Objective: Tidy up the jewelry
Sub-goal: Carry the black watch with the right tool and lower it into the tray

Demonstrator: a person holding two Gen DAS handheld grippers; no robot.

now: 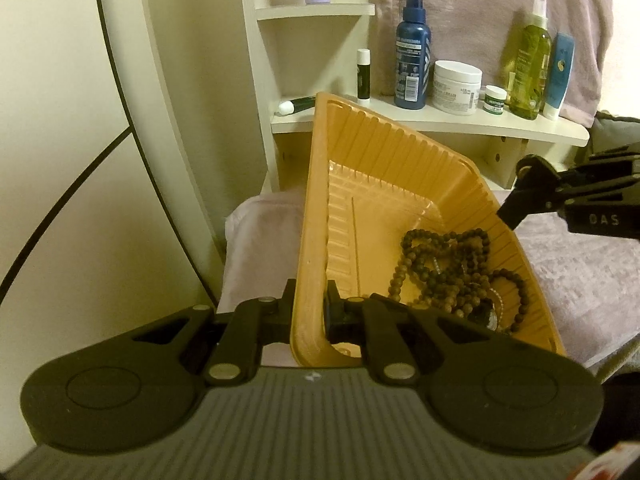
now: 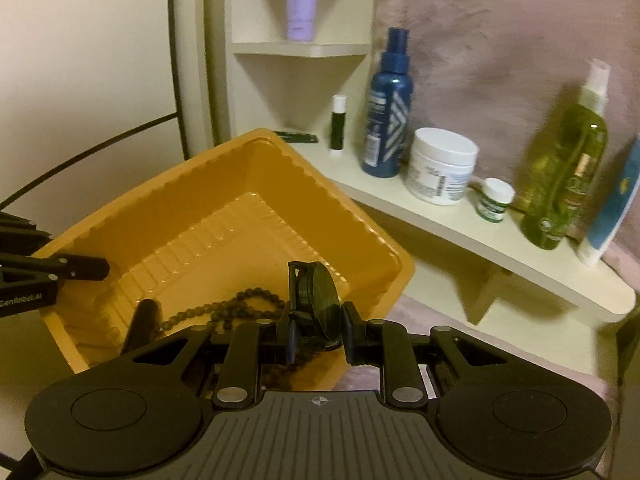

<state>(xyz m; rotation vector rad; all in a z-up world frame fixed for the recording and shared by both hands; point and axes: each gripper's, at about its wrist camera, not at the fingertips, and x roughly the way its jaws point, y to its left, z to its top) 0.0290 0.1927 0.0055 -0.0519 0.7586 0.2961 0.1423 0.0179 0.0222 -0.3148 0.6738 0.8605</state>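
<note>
An orange plastic tray is tilted, and my left gripper is shut on its near wall. Dark brown bead strands lie heaped in the tray's lower right corner. In the right wrist view my right gripper is shut on a black watch, held over the near edge of the tray. The watch's strap hangs into the tray beside the beads. The right gripper also shows in the left wrist view at the tray's right rim. The left gripper shows in the right wrist view on the tray's left wall.
A cream corner shelf behind the tray holds a blue spray bottle, a white cream jar, a small jar, a green bottle, a blue tube and lip balms. A pink towel covers the surface below.
</note>
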